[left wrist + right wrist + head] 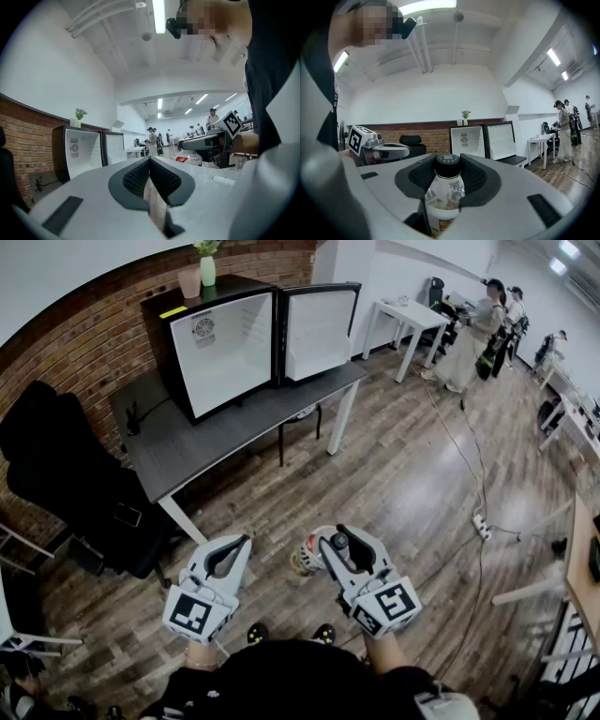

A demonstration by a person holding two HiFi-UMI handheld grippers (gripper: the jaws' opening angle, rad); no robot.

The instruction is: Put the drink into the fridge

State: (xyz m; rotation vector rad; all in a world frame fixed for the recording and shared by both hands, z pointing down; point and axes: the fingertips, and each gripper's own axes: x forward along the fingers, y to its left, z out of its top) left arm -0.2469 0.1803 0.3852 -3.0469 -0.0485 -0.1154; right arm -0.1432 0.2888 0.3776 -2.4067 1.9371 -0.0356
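A black mini fridge (220, 348) stands on a dark table (187, 451) by the brick wall, its door (319, 329) swung open to the right and its white inside showing. The fridge (466, 140) lies well ahead of both grippers. My right gripper (328, 542) is shut on the drink (312, 561), a clear bottle with a black cap. In the right gripper view the pads (480, 176) clamp the bottle's neck (446, 187). My left gripper (240, 545) hangs beside it over the floor, its jaws (150, 161) shut on nothing.
A black office chair (66, 465) sits left of the table. A vase with a plant (207, 266) tops the fridge. A white table (412, 315) and several people (478, 329) are at the back right. A power strip with a cable (483, 521) lies on the wooden floor.
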